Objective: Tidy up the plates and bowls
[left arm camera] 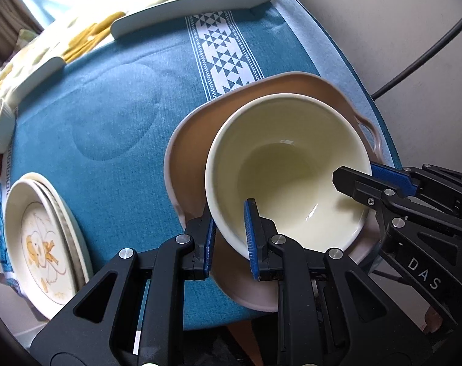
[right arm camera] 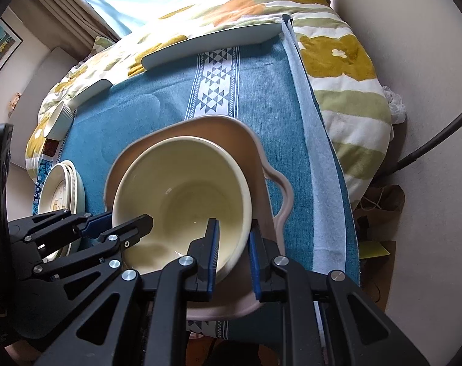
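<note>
The left claw point(left arm camera: 229, 238) straddles the near-left rim of the cream bowl point(left arm camera: 287, 170), one pad inside the wall and one outside, nearly closed on it. The right claw point(right arm camera: 234, 254) does the same on the bowl's opposite rim; whether either pad is pressing firmly is hard to tell. The bowl sits inside the pink handled dish point(left arm camera: 188, 155), just ahead of both claws on the blue-clothed tabletop point(left arm camera: 115, 97). Off to the left claw's left lies a stack of patterned plates point(left arm camera: 45, 244). To do this well, I would keep both grips level and equal and release only once the bowl rests flat and centred.
</note>
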`<state>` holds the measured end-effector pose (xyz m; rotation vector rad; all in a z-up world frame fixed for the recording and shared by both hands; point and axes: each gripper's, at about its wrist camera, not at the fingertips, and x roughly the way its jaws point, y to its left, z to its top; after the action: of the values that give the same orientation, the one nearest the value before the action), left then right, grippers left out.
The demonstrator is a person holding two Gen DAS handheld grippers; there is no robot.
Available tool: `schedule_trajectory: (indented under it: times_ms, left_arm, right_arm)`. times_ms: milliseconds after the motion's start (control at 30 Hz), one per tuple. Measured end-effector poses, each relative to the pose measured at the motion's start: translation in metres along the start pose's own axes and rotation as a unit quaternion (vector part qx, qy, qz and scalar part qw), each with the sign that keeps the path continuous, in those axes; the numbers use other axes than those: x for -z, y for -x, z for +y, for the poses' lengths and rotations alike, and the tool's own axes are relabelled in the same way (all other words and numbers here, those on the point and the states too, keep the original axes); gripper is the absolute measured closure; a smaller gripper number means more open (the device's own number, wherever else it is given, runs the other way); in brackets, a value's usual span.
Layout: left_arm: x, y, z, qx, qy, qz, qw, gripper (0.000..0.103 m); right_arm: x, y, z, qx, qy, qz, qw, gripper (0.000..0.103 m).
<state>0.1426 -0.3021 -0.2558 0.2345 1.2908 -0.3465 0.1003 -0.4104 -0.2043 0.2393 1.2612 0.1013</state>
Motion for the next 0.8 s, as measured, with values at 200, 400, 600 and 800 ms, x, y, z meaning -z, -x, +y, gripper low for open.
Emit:
schedule_trajectory:
  times_ms: [200, 400, 600, 800]
  left_arm:
    - [0.0, 0.001, -0.001, -0.005, -0.004, -0.001, 1.0, 0.087]
    - [0.0, 0.005, -0.004, -0.022, -0.013, -0.009, 0.9996, 0.087]
    - [-0.003, 0.032, 0.003, -0.01, -0.003, -0.024, 0.9996, 0.087]
    - [-0.004, 0.097, 0.04, 0.003, 0.044, -0.094, 0.9946, 0.087]
  right_arm:
    - [0.0, 0.009, 0.0, 0.005, -0.003, -0.01, 1.0, 0.086]
    - [-0.001, 0.018, 0.0, 0.003, -0.004, -0.018, 1.0, 0.086]
    - [0.0, 0.042, 0.003, -0.001, 0.002, -0.039, 0.999, 0.086]
    - [-0.013, 0.079, 0.012, -0.025, 0.021, -0.077, 0.996, 0.086]
